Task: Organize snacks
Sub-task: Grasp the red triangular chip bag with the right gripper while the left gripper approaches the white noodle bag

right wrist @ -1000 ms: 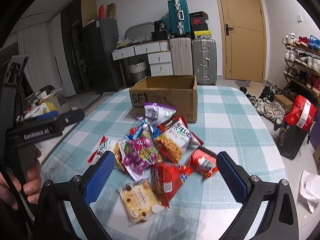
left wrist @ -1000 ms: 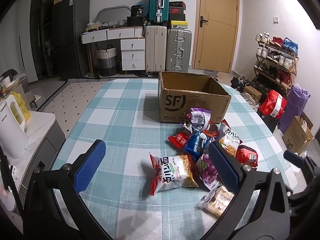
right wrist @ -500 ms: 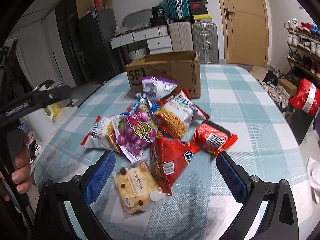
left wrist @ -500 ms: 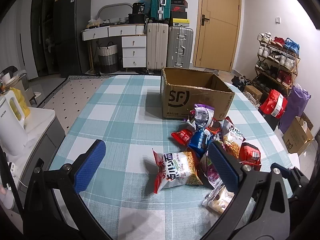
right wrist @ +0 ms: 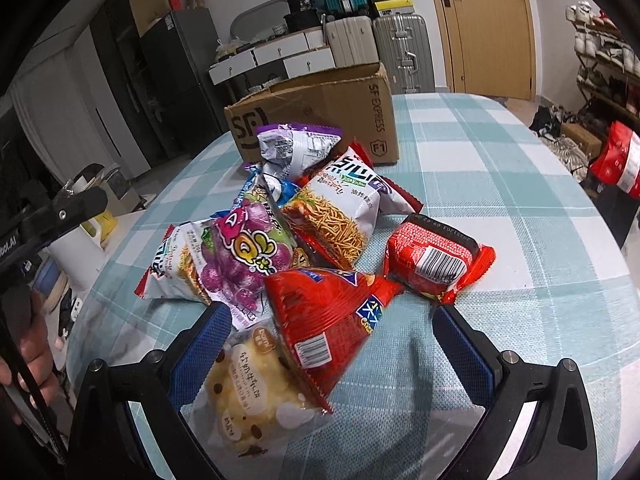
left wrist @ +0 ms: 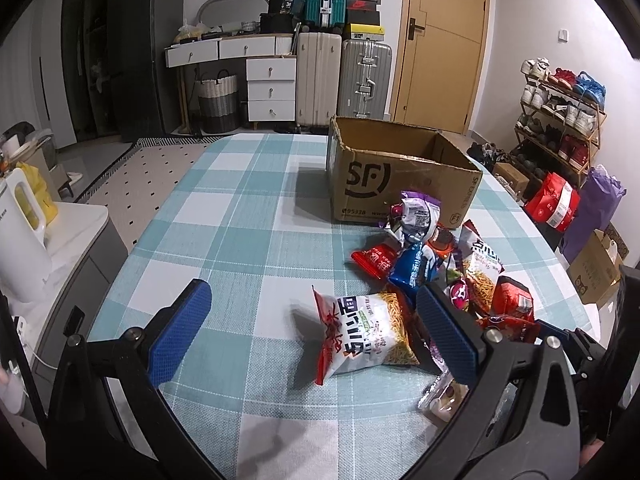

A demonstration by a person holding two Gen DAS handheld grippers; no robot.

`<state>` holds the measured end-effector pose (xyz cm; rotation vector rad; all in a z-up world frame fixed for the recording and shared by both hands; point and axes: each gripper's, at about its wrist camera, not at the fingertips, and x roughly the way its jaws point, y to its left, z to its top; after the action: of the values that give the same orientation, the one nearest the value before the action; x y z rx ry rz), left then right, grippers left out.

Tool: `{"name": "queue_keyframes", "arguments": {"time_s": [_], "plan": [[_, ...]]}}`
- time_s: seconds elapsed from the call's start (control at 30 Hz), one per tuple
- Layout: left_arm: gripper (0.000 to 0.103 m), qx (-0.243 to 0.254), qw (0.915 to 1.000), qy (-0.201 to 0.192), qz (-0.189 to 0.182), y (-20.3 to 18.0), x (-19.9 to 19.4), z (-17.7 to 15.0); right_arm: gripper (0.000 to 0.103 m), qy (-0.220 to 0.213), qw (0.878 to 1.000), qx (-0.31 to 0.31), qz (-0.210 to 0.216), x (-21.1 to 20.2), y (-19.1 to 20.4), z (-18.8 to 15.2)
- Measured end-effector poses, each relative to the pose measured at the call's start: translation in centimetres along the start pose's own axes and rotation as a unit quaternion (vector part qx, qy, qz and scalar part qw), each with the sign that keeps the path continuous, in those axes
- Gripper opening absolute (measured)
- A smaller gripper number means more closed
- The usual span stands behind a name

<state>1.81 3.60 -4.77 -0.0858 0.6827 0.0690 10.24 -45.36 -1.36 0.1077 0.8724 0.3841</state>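
A pile of snack bags lies on the checked tablecloth in front of an open cardboard box (left wrist: 400,178), also in the right wrist view (right wrist: 320,116). My left gripper (left wrist: 312,332) is open, low over the table, with a white noodle-snack bag (left wrist: 360,332) between its fingers. My right gripper (right wrist: 332,344) is open and straddles a red chip bag (right wrist: 324,316) and a clear cookie pack (right wrist: 248,396). A purple grape-candy bag (right wrist: 244,256), a second noodle bag (right wrist: 336,212) and a red packet (right wrist: 432,260) lie just beyond.
A white kettle (left wrist: 20,240) stands on a side cabinet to the left of the table (left wrist: 224,216). Shoe rack, bags and a carton (left wrist: 592,268) stand on the floor to the right. Suitcases and drawers line the far wall.
Both grippers have moved forward and lower toward the snack pile. The right one now reaches around the red chip bag. Both stay open.
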Motion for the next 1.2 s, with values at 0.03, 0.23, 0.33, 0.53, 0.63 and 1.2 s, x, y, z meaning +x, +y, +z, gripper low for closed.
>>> {"name": "queue_keyframes", "arguments": {"time_s": [0.03, 0.23, 0.33, 0.53, 0.63, 1.2], "plan": [[0.102, 0.0, 1.0, 0.001, 0.0, 0.1, 0.1, 0.0, 0.103, 0.001, 1.0, 0.001, 0.001, 0.2, 0.0, 0.1], [0.102, 0.002, 1.0, 0.006, 0.007, 0.3, 0.8, -0.2, 0.103, 0.008, 1.0, 0.003, 0.0, 1.1, -0.2, 0.4], [0.102, 0.001, 0.9999, 0.01, 0.009, 0.6, 1.1, -0.2, 0.103, 0.015, 1.0, 0.005, 0.003, 1.6, -0.2, 0.5], [0.102, -0.005, 0.9998, 0.014, 0.014, 1.3, 1.6, -0.3, 0.1, 0.028, 0.999, 0.01, 0.014, 2.3, -0.3, 0.6], [0.102, -0.007, 0.9997, 0.016, 0.016, 1.7, 1.8, -0.3, 0.082, 0.035, 0.999, 0.011, 0.027, 2.7, -0.3, 0.6], [0.102, -0.017, 0.9993, 0.021, 0.026, 3.7, 1.3, -0.6, 0.05, 0.024, 0.998, 0.019, 0.059, 1.3, -1.1, 0.1]]}}
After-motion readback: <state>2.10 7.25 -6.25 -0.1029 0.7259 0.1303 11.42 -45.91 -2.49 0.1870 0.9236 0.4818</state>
